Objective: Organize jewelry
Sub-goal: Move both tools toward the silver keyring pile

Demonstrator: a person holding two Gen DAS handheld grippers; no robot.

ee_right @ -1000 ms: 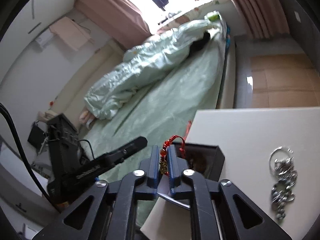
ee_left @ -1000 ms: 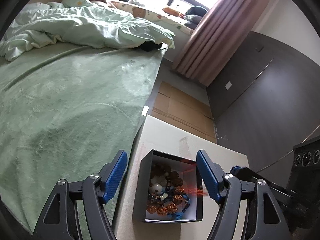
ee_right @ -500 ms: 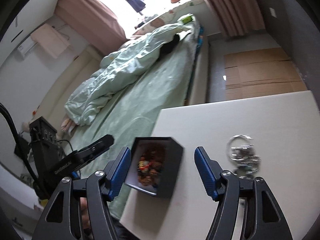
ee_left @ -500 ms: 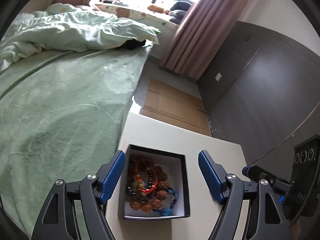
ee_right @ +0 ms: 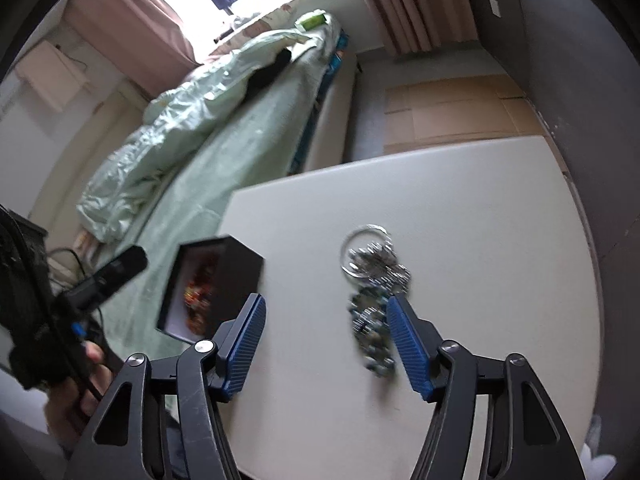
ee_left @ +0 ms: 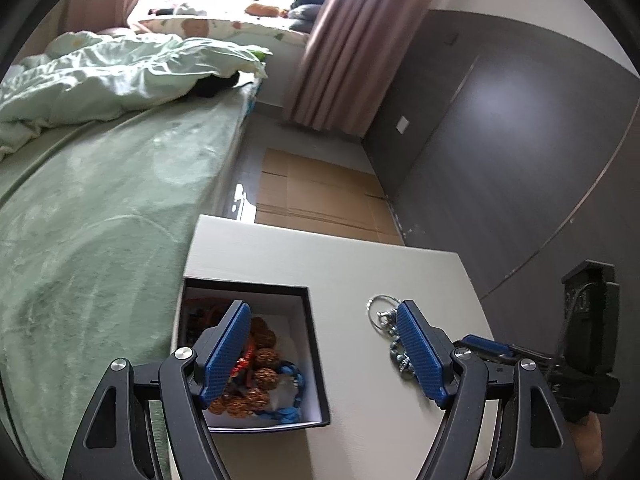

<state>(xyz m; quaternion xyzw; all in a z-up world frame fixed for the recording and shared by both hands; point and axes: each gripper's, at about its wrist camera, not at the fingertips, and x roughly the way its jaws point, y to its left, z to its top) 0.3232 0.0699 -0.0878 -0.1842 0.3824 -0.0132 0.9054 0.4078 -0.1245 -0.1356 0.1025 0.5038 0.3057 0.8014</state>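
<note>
A black box (ee_left: 314,344) with a white inside holds several bead bracelets (ee_left: 262,368), brown, red and blue. It stands at the left edge of the white table (ee_left: 352,264). My left gripper (ee_left: 322,307) hovers open over the box's right wall, its left finger above the beads. A silver ring-and-chain bundle (ee_right: 374,276) lies on the table (ee_right: 460,208) right of the box (ee_right: 236,268). My right gripper (ee_right: 327,299) is above the table, jaws closing. The bundle's lower end shows just inside the right finger, and the pads do not press on it.
A bed with a green blanket (ee_left: 88,216) runs along the table's left side. Cardboard sheets (ee_left: 316,196) lie on the floor beyond the table, and a dark wall (ee_left: 500,152) stands to the right. A person's hand (ee_right: 76,388) holds the left gripper's handle.
My right gripper opened and let go of the red-string bracelet, which now lies in the box. It then moved right toward the silver bundle. The left gripper shifted right too.
</note>
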